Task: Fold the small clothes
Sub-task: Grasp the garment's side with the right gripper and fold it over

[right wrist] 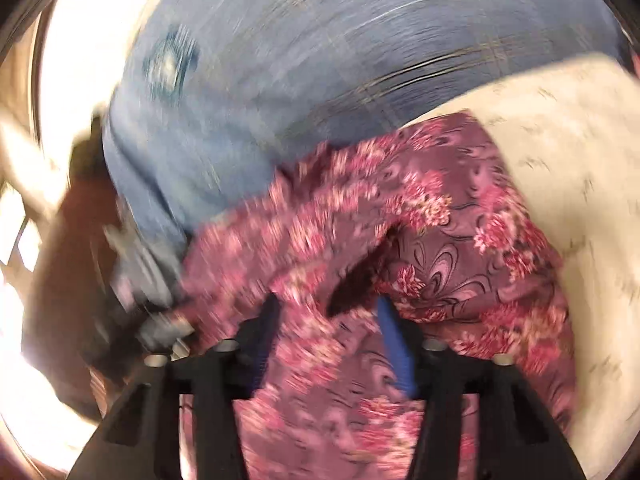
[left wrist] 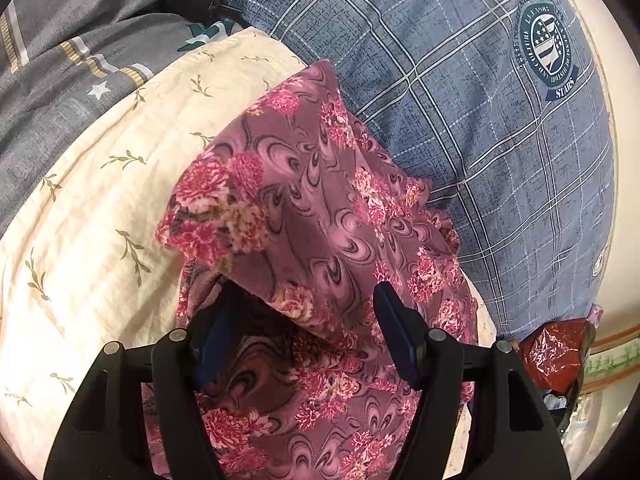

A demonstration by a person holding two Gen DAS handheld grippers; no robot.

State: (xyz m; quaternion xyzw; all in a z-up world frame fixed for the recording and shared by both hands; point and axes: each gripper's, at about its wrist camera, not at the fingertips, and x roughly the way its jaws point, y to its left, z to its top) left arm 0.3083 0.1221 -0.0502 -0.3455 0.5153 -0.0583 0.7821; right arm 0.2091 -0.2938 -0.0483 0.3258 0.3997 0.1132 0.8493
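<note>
Lying garment: a mauve floral cloth [left wrist: 320, 208] is seen rumpled, one flap folded over, on a cream leaf-print sheet [left wrist: 100, 184].
Left tool [left wrist: 308, 320]: jaws are held apart over the cloth, nothing gripped.
Right tool [right wrist: 328, 332]: jaws are apart, cloth between them, unpinched; view blurred.
Surroundings: a blue plaid cover [left wrist: 460, 92] lies alongside; a red plastic bag [left wrist: 556, 356] is near its edge.
</note>
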